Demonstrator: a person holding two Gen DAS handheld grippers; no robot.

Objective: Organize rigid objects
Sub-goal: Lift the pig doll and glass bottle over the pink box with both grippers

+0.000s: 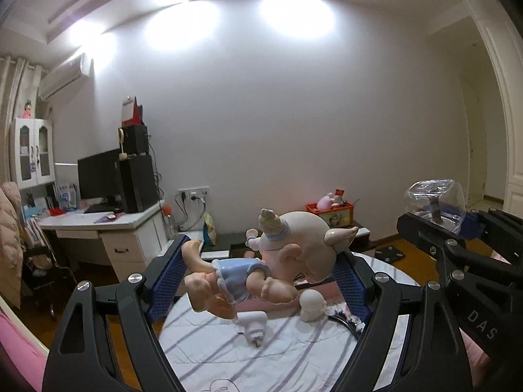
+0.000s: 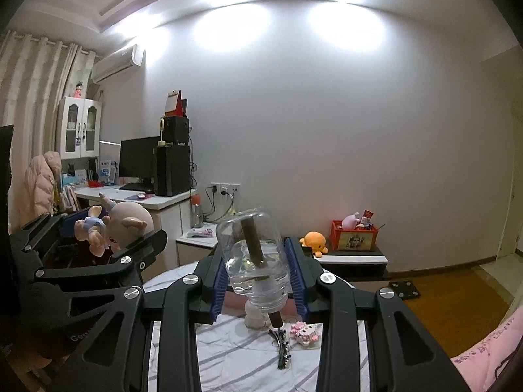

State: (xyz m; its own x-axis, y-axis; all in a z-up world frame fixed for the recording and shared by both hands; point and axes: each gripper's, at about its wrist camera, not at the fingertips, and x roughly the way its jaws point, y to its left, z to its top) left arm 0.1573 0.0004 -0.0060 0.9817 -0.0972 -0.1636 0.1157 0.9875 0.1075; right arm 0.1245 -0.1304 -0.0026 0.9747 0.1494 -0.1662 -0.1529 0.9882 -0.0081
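My left gripper (image 1: 261, 256) is shut on a big-headed toy figurine (image 1: 294, 245) in a blue diaper, which lies sideways between the blue pads above the table. My right gripper (image 2: 255, 253) is shut on a clear plastic bottle (image 2: 253, 254) with a brown stick inside, neck tilted down. Each view also shows the other hand: the right gripper (image 1: 438, 223) with the bottle (image 1: 436, 201) at the far right, and the left gripper (image 2: 108, 245) with the figurine (image 2: 126, 225) at the left. Both are lifted over the round table (image 1: 294, 359) with its striped white cloth.
On the cloth lie a small white figure (image 1: 312, 305), a white nozzle-like piece (image 1: 253, 326), a black hair clip (image 2: 281, 348) and a pink block toy (image 2: 305, 328). Beyond are a desk with a monitor (image 2: 137, 161), a red crate (image 2: 353, 236), an orange plush (image 2: 313, 241) and pink bedding (image 2: 490, 352).
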